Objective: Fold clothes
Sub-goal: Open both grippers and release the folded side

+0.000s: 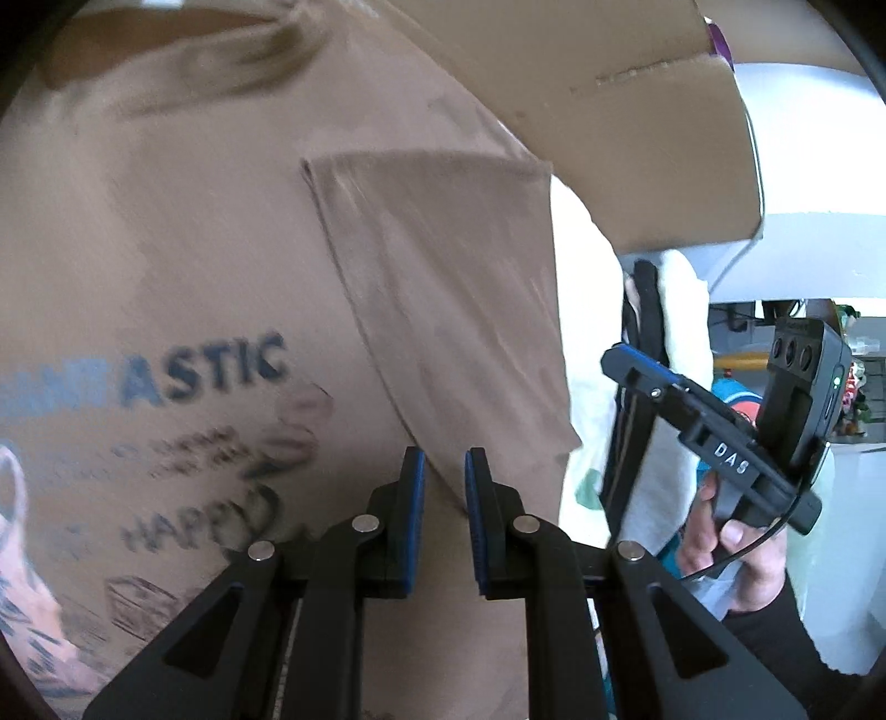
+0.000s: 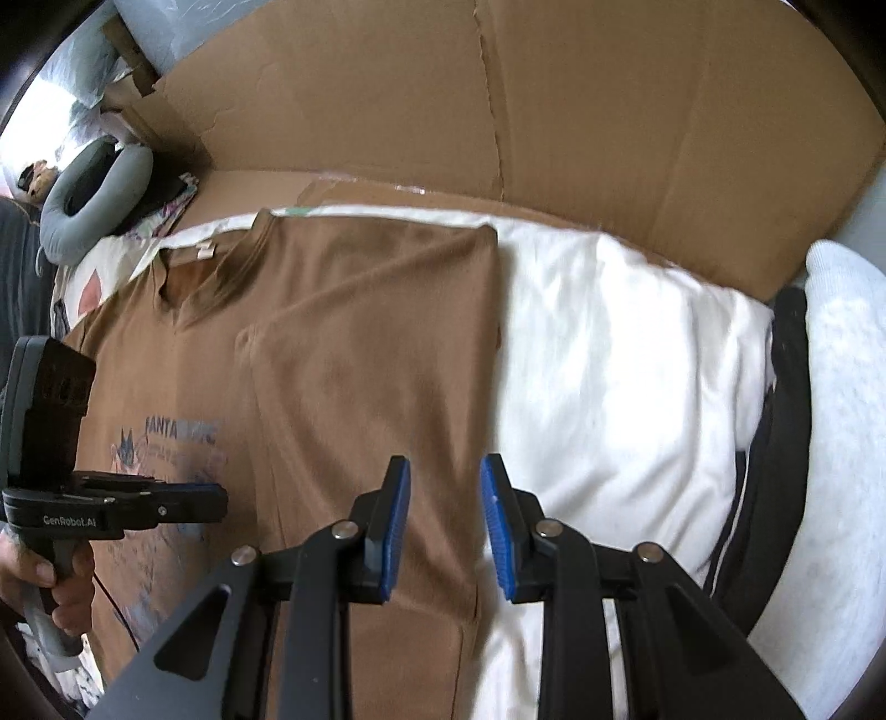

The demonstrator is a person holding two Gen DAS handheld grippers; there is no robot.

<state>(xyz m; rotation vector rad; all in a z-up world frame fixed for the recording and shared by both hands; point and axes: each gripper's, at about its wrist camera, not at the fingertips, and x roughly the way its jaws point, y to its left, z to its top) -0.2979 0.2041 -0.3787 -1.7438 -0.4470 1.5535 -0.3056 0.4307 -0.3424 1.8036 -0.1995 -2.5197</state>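
The brown printed cotton T-shirt (image 2: 343, 354) lies flat on the white padded sheet (image 2: 620, 343), one side folded inward, while the left gripper (image 1: 444, 471) and right gripper (image 2: 444, 482) hover with jaws slightly apart, holding nothing — a careless regrasp could drag the fold open.

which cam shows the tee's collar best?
Right wrist. The collar of the brown T-shirt shows whole there, V-neck with a label inside, only slightly soft. Left wrist catches it only as a dark motion-blurred smear at the frame's top.
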